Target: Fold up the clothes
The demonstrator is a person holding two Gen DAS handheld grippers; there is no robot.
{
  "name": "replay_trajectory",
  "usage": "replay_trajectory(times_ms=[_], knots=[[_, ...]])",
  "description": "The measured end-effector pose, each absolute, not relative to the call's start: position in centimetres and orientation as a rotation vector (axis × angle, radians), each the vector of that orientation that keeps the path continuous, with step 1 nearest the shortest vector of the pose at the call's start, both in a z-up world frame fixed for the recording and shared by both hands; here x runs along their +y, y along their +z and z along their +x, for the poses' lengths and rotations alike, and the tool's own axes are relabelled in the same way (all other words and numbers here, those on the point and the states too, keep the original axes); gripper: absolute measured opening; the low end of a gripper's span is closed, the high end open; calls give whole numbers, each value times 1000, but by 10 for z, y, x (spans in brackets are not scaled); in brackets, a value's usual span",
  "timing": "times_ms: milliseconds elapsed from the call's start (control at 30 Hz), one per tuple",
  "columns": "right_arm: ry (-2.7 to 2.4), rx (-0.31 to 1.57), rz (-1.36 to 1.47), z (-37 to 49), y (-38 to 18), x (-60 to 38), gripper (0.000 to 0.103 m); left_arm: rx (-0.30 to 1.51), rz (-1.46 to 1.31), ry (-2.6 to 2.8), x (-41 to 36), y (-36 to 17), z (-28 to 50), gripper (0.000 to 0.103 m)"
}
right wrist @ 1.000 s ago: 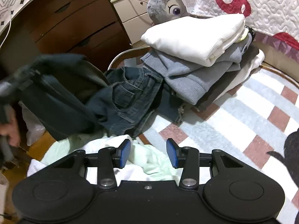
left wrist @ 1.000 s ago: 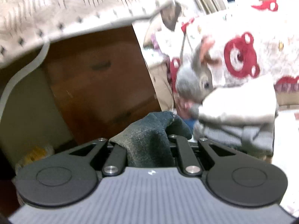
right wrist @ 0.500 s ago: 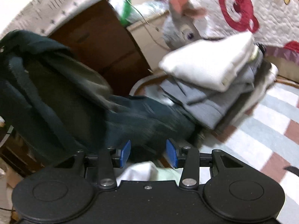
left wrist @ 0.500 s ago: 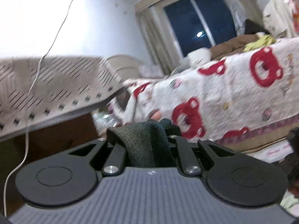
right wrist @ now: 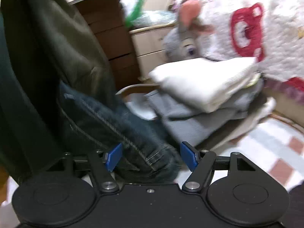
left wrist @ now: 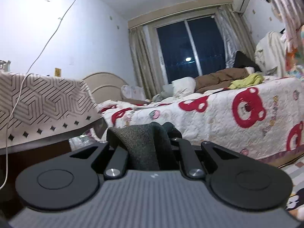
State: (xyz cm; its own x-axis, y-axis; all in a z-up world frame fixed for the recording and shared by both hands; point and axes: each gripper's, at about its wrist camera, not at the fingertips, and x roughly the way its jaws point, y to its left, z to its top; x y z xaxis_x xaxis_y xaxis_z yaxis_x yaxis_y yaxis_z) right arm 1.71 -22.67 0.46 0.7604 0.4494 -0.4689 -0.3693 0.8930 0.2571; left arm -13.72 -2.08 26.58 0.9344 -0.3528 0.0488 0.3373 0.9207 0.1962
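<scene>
Dark jeans [right wrist: 106, 117] hang in the right wrist view from the upper left down to my right gripper [right wrist: 150, 158]. Their stitched hem lies between the blue pads [right wrist: 113, 159], which stand wide and are opening; I see no pad pressing on it. The picture is blurred. In the left wrist view my left gripper [left wrist: 145, 142] is shut on a bunched fold of the same dark cloth [left wrist: 144, 148] and is held level, high up, facing the bed. The fabric covers its fingertips.
A pile of folded clothes [right wrist: 205, 81], white on top of grey, sits on the checked rug [right wrist: 275, 142]. Behind it are a grey plush toy [right wrist: 182, 41], a bed with a red-bear quilt [left wrist: 218, 117], brown drawers [right wrist: 112, 43] and a patterned cloth on a table [left wrist: 43, 98].
The left gripper rose and tipped up with the cloth, its view going from the drawers to the bed and window. The jeans lifted. The right jaws widened and now straddle the hem.
</scene>
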Motion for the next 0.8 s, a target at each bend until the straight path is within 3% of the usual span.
replay_trajectory(times_ms=[167, 233, 267, 500, 667, 800], knots=[[424, 456, 43, 16, -14, -208, 75, -71, 217, -420, -37, 269, -146, 11], [453, 464, 49, 17, -17, -207, 43, -70, 214, -417, -41, 269, -145, 10], [450, 467, 93, 13, -16, -213, 12, -73, 208, -415, -42, 270, -146, 10], [162, 337, 372, -46, 25, -290, 10, -137, 145, -521, -48, 304, -152, 10], [-100, 217, 351, -130, 84, -353, 9, -68, 85, -619, -68, 313, -132, 10], [-306, 209, 169, -203, 121, -383, 9, 55, 73, -678, -95, 290, -101, 10]])
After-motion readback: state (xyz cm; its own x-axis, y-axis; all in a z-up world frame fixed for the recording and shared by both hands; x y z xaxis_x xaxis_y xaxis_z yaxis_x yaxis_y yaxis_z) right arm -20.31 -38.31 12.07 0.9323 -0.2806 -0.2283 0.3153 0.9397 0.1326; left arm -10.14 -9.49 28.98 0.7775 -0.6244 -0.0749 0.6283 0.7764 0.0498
